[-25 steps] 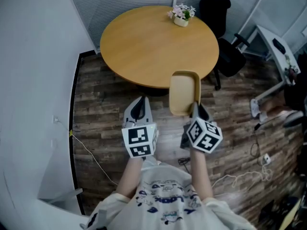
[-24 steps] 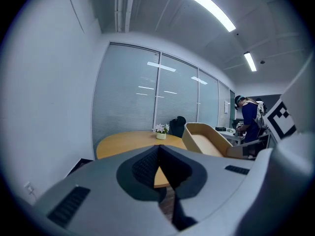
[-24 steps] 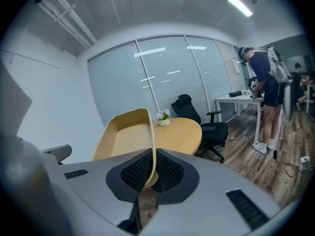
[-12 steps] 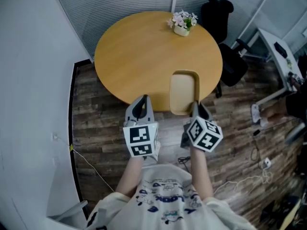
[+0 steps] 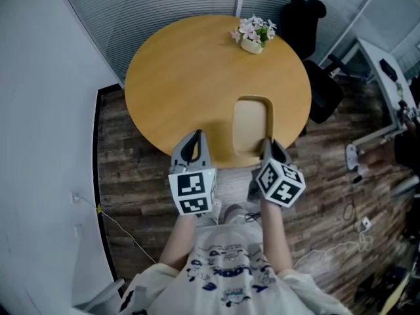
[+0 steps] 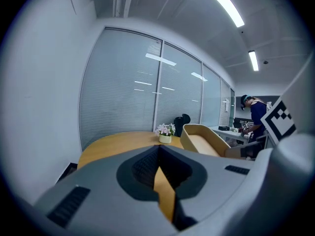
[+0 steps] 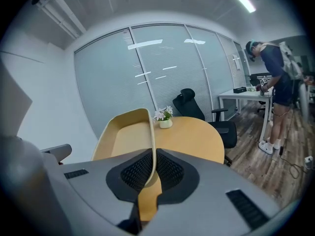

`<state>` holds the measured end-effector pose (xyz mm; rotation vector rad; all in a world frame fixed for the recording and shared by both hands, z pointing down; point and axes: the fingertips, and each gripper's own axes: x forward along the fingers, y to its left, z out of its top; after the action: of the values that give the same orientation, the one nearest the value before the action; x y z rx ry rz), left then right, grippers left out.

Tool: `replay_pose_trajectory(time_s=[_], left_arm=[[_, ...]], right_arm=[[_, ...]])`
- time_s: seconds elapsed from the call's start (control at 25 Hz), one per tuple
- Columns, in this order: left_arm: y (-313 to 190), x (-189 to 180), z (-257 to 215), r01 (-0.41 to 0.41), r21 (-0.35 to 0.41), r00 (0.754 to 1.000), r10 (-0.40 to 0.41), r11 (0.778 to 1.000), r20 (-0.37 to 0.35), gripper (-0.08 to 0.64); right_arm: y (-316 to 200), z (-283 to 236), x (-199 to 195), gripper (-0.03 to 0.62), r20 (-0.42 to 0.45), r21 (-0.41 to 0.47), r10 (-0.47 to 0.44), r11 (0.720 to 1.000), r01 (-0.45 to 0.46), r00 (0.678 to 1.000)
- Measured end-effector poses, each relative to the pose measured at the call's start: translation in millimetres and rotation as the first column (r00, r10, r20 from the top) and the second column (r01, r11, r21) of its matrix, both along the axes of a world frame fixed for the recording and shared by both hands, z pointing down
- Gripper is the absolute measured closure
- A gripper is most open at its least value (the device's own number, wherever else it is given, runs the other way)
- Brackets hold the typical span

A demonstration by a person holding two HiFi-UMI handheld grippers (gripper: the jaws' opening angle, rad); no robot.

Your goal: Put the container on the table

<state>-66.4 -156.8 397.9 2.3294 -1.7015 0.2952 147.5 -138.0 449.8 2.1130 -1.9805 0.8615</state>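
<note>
Pinching near rim of container [image 5: 252, 125], right gripper [image 5: 268, 147] over tabletop [image 5: 184, 77] near edge; likely light, stiff; left gripper [image 5: 190, 143] pressed together, empty.

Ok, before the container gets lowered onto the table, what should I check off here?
1. Right gripper jaws clamped on the container rim: ok.
2. Container above the table, not the floor: ok, near the table's front edge.
3. Landing spot bare: ok; the flower pot stands at the far side.
4. Left gripper clear of the container: ok, jaws together, empty.
5. Container base touching the tabletop: cannot tell.
</note>
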Motion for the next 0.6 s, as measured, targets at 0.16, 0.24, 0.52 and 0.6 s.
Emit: replay_pose_trajectory(time_s=[0.16,0.24,0.52,0.6], left_arm=[[-15.1,-2.1,10.0,0.004,-0.025,1.0,-0.003,1.0,0.001,0.557],[-19.8,-1.5,15.6,0.005,-0.038,1.0,-0.005,0.999,0.001,0.557],[-44.2,1.0,31.9,0.024,-0.073,1.0,-0.024,0.997,0.003,0.557],[-53.6,1.9,37.8,0.036,-0.085,0.999,-0.035,0.996,0.006,0.557]], right_arm=[[-13.7,9.5,-0.6,0.572,-0.002,-0.03,0.002,1.0,-0.002,1.0],[-18.4,14.6,0.6,0.572,-0.001,-0.043,0.003,0.999,-0.003,1.0],[-47.8,33.4,8.4,0.572,0.003,-0.086,-0.006,0.996,0.007,1.0],[-59.3,39.3,11.3,0.572,0.003,-0.1,-0.016,0.995,0.016,1.0]])
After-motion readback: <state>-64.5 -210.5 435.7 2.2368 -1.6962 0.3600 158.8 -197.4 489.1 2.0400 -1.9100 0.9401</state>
